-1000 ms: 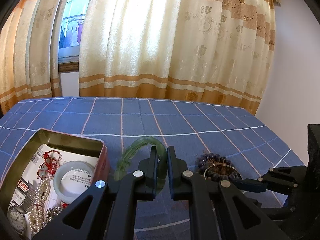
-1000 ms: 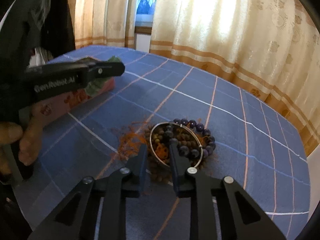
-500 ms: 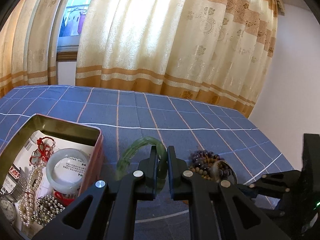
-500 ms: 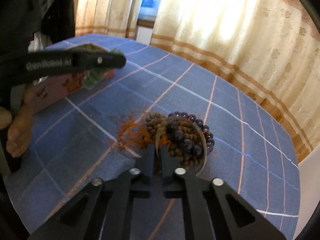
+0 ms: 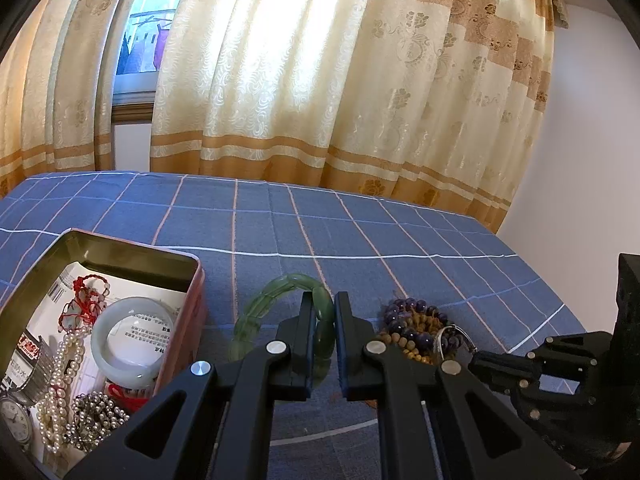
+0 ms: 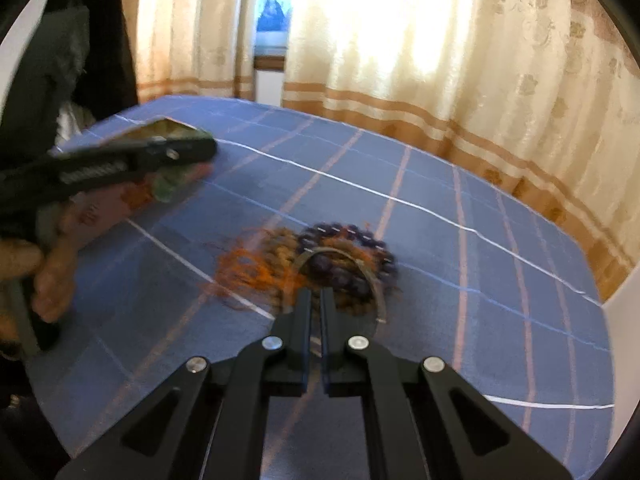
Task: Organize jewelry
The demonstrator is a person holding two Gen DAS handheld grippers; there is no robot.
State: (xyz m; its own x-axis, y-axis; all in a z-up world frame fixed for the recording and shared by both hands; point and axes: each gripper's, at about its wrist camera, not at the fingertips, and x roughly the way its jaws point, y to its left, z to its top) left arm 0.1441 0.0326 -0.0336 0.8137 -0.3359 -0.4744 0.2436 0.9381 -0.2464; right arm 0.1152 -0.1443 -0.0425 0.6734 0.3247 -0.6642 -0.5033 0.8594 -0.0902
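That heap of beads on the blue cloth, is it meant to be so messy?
It looks tangled: purple beads, brown beads, a thin metal bangle and frayed orange tassel threads lie piled together outside the tin.

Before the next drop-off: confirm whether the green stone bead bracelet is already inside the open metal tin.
No, the green stone bead bracelet is clamped in the left gripper, outside the open metal tin.
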